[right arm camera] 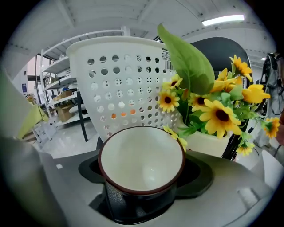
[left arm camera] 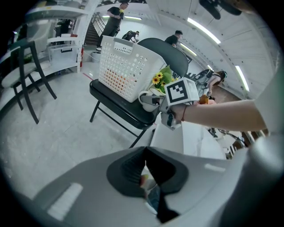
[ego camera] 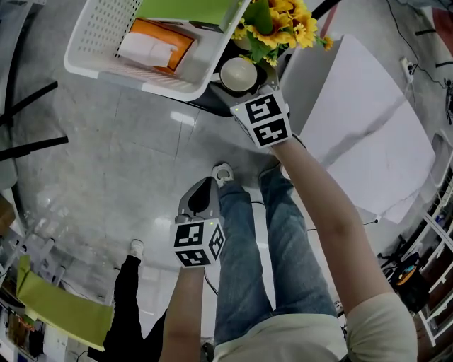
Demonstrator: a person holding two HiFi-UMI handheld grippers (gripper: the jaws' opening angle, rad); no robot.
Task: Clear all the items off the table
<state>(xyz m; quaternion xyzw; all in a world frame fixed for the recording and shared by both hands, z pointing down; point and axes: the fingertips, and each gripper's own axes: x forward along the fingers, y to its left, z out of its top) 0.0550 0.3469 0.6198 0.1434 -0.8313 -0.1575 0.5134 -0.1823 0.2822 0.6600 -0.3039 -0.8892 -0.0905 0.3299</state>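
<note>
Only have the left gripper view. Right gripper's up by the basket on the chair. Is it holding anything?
Observer: Yes. In the right gripper view, the right gripper grips a cup, dark outside.
Operator: Anything in it?
Observer: No, its white inside is bare.
Operator: What's in the basket?
Observer: Head view: an orange-and-white pack and a flat green item lie in the white basket.
</note>
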